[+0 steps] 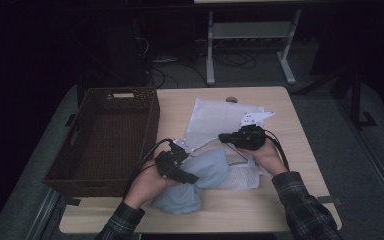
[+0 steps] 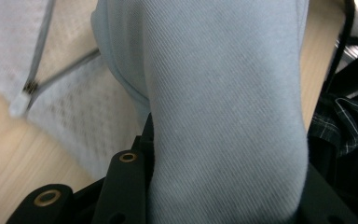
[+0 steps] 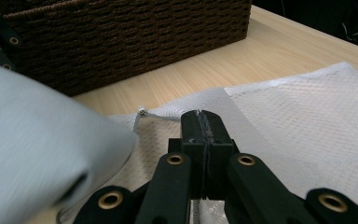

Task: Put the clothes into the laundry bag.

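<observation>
The left tongs [image 1: 176, 169] are clamping the pale blue cotton garment [image 1: 200, 179] at the counter's [image 1: 280, 210] 6 o'clock; the right tongs [image 1: 238, 137] are pinching the white mesh zip bag's [image 1: 215, 117] edge. Lift that edge higher, keeping the opening wide, while feeding the garment in.

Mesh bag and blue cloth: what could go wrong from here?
1. The right tool pinches just the edge of the mesh bag; a tug from stuffing could pull it free and let the opening close.
2. The left tool grips a thick fold of the blue cloth; the bundle looks bulky and may snag on the zipper.
3. The wicker basket stands near the left hand; a swing could knock it.
</observation>
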`<state>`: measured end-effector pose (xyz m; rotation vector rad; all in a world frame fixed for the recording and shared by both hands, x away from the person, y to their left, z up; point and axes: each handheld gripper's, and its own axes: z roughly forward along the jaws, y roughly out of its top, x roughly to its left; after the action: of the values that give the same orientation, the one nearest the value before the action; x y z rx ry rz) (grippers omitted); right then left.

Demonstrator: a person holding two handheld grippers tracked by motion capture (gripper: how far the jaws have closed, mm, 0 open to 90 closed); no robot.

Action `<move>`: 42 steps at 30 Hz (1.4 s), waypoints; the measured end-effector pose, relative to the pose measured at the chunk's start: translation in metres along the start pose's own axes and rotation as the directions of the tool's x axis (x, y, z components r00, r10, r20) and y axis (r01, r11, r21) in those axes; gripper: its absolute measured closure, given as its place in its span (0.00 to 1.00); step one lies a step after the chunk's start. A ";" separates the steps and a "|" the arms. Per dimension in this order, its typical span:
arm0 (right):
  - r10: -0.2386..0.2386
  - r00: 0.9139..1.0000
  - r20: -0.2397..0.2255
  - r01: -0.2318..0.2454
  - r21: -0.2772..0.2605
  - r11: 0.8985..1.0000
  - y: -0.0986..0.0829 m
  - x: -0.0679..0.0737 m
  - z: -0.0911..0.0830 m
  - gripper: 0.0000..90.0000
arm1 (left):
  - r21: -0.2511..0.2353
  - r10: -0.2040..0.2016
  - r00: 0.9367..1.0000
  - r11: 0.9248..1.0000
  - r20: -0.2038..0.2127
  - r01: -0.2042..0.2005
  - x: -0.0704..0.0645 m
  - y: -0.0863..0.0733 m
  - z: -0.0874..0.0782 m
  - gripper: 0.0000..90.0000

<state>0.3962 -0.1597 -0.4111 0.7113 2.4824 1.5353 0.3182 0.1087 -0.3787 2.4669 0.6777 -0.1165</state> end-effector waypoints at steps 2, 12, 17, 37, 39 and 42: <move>-0.002 1.000 -0.001 0.002 0.000 1.000 0.000 0.000 -0.002 0.99 | 0.009 0.025 1.000 1.000 0.006 -0.025 -0.003 0.007 0.003 0.69; -0.001 1.000 -0.001 0.001 -0.006 1.000 0.000 -0.001 -0.006 0.99 | 0.048 0.092 0.995 0.995 0.024 -0.093 -0.004 0.036 0.027 0.69; 0.012 1.000 0.003 -0.011 -0.025 1.000 -0.001 -0.004 -0.013 0.99 | 0.084 0.068 0.998 0.994 0.007 -0.068 0.007 0.035 0.035 0.69; -0.008 1.000 -0.026 0.008 -0.010 1.000 0.005 0.010 -0.003 0.99 | 0.096 -0.096 0.982 0.989 -0.163 0.112 0.061 0.017 0.023 0.69; -0.011 0.999 -0.033 0.011 -0.011 1.000 0.007 0.012 0.000 0.99 | 0.092 -0.099 0.979 0.989 -0.180 0.117 0.061 0.017 0.022 0.69; -0.019 0.999 -0.039 0.019 -0.008 1.000 0.009 0.016 0.003 0.99 | 0.084 -0.114 0.975 0.988 -0.190 0.132 0.062 0.018 0.023 0.69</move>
<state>0.3861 -0.1468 -0.4027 0.6605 2.5026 1.5658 0.3821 0.1102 -0.4029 2.5480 0.9246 0.0349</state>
